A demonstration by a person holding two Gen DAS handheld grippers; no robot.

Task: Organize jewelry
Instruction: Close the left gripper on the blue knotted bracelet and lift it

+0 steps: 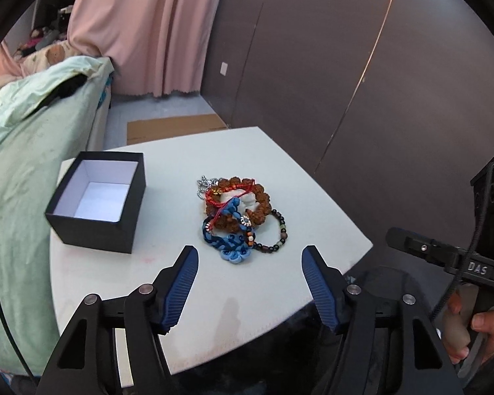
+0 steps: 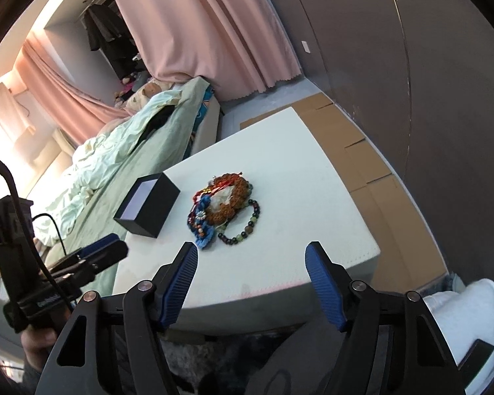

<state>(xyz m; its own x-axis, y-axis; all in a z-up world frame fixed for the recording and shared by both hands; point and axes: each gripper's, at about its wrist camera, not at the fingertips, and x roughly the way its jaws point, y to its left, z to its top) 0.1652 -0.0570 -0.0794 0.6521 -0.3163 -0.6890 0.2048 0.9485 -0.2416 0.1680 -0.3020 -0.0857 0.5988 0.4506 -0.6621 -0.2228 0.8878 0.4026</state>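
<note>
Near the middle of the tabletop [image 1: 280,171] a tangled heap of jewelry [image 1: 238,217] is seen: a brown-bead bracelet [image 1: 247,204], a blue braided piece [image 1: 229,242], a red cord [image 1: 219,197], a dark beaded strand [image 1: 278,235] and what may be a silver chain at the far side. Toward the left edge an open black box [image 1: 95,202] is set, nothing visible inside. The left gripper [image 1: 250,278] is held above the near edge, fingers spread wide, nothing gripped; the right gripper [image 2: 252,273] likewise, spread and unloaded. Nothing is sorted yet. One piece should be singled out, pinched at the heap's near side and lifted slowly, since tangled cords could drag others.
</note>
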